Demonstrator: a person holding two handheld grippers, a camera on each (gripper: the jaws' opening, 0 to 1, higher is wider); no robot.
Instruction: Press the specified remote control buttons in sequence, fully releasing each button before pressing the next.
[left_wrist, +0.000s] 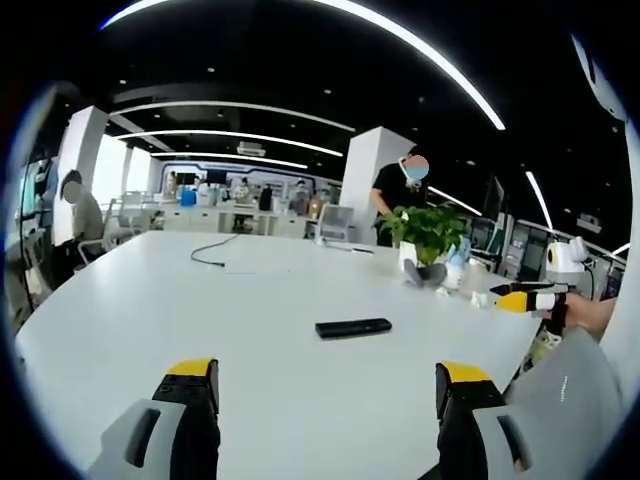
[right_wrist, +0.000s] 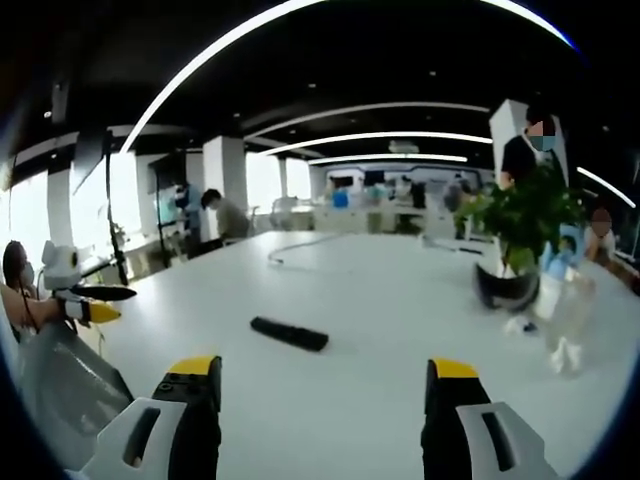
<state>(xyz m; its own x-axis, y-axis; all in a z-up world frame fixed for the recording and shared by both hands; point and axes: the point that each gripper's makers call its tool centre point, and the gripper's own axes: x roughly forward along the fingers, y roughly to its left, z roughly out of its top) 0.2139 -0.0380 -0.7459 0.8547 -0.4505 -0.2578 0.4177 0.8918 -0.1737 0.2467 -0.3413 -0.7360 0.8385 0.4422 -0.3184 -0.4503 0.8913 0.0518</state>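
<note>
Left gripper view: my left claw (left_wrist: 328, 400) is released — jaws wide apart, nothing between them, hovering over the white table (left_wrist: 130, 320). A cable (left_wrist: 213, 252) lies on the far part of the table. The remote (left_wrist: 353, 327) lies flat ahead, slightly right of centre, well clear of the jaw tips. Further right, a plant (left_wrist: 428, 232) in a pot stands near the far edge, with a person (left_wrist: 396, 195) standing behind it. At the right edge my right claw (left_wrist: 523, 296) comes in sideways, above the table edge; can't tell its jaw gap from here.

Right gripper view: my left claw shows at the far left, off the table. The remote (right_wrist: 289, 333) lies flat, left of centre, apart from the jaws. My right claw (right_wrist: 322, 405) is released too — jaws spread, empty. The plant (right_wrist: 520, 225) stands at right.
</note>
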